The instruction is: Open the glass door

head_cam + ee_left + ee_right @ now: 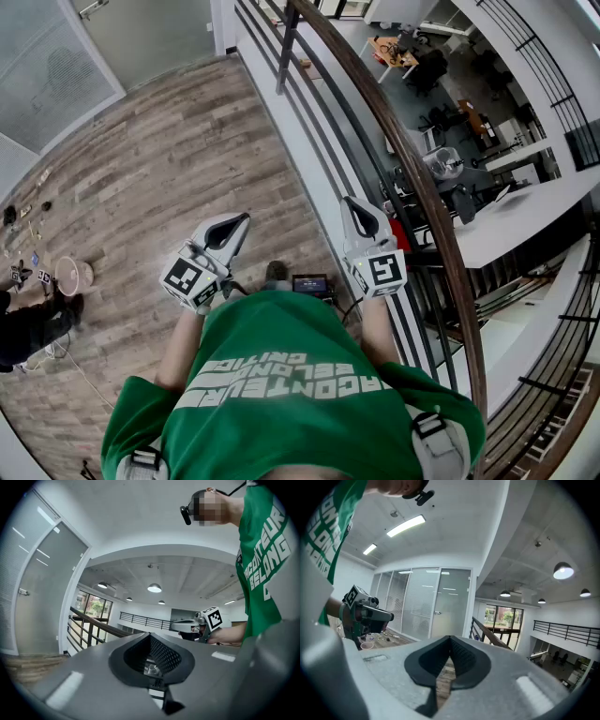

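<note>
The 2 grippers are empty, each with its jaws drawn together at the tips: the left gripper and the right gripper both point forward. The glass door stands well apart from them across the wooden floor, ahead and to the person's left, apparently shut, with its handle on its left edge. The left gripper is on the nearer side. The railing runs along the right.
</note>
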The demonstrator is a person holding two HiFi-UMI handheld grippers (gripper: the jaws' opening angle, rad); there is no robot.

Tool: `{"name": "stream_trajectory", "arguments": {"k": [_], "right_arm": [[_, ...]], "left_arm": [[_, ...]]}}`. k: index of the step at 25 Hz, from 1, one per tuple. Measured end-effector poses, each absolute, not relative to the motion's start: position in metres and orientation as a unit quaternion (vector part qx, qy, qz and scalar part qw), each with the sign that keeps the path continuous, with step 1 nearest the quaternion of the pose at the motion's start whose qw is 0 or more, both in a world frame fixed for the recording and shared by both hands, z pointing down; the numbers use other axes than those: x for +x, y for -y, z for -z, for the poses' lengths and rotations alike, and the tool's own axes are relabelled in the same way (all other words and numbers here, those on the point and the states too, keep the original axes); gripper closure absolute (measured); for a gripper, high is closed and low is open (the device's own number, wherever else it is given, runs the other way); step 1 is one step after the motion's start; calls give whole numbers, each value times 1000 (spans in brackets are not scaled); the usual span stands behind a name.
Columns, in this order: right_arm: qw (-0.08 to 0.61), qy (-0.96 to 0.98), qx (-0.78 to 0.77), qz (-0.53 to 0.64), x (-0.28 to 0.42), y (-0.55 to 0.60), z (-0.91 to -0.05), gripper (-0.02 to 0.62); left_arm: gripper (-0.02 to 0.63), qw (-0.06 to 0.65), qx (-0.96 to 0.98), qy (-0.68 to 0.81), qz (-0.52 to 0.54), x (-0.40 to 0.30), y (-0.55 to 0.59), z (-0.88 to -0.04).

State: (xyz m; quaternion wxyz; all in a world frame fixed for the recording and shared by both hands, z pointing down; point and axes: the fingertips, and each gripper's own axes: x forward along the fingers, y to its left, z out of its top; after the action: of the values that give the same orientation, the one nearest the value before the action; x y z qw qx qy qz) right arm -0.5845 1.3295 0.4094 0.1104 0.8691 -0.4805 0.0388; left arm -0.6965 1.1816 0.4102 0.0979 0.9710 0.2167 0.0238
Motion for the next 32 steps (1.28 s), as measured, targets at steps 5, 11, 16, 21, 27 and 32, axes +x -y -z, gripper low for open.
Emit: {"name": "stream_trajectory", "arguments": {"k": [5, 11, 16, 21, 27, 32], "right_arm": [[111, 469, 875, -45, -584, -1333, -413, 603], [120, 458, 879, -57, -594, -1341, -424, 603], [121, 446, 884, -62, -595, -1345, -428, 603], [122, 435, 889, -68, -594, -1354, -427, 603], [123, 426, 893, -74, -585, -1371, -432, 603], [121, 431, 891, -77, -565, -1374, -438, 603]], "left_arm": [[591, 97, 968, -229, -22, -694, -1180, -409], [591, 108, 964, -242, -34, -700, -1184, -420], [591, 116, 960, -253, -40, -698, -1187, -425], [591, 121, 957, -261, -47, -694, -1194, -425], [591, 124, 955, -264, -58, -687, -1202, -426], [591, 124, 956, -259, -58, -675, -1203, -431]]}}
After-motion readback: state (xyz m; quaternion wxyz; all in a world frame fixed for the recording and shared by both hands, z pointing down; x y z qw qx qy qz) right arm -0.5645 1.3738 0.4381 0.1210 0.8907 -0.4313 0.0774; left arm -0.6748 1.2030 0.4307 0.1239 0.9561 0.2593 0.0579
